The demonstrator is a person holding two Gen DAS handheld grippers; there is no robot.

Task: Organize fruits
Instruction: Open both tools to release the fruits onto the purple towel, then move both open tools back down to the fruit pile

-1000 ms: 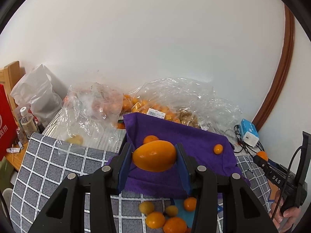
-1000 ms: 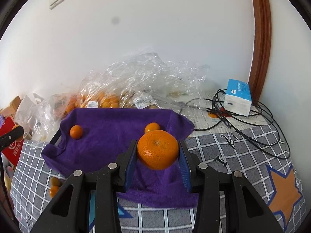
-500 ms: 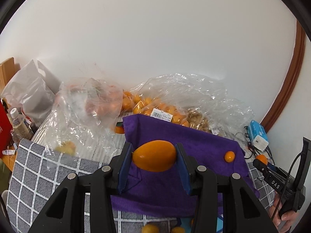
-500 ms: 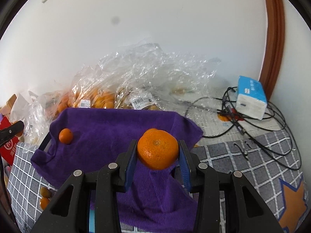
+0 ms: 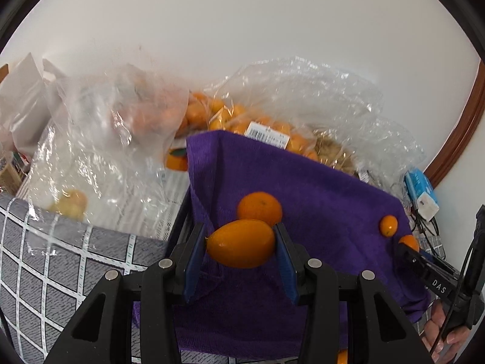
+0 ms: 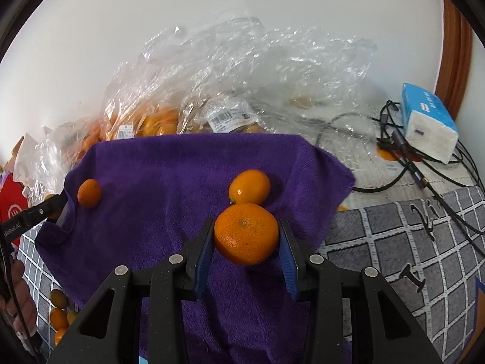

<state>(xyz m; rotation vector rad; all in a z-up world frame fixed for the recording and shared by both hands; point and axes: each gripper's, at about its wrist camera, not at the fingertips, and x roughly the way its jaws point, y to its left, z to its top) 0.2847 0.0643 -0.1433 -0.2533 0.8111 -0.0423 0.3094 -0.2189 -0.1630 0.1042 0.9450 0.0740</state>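
Both tongs grip fruit, left tongs (image 5: 241, 244) an oval kumquat (image 5: 241, 242) crosswise, right tongs (image 6: 245, 238) a mandarin (image 6: 246, 233), the purple cloth (image 6: 169, 182) directly below and ahead of each.

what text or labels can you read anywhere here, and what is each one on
"DAS" on the black arm of the right gripper, seen from the left wrist.
"RoboAI", partly cut off, on the black arm of the left gripper, seen from the right wrist.
Barcode stickers on the clear plastic bags: print too small to read.
Blue tissue pack: print too blurred to read.
Red box: white round logo, unreadable.
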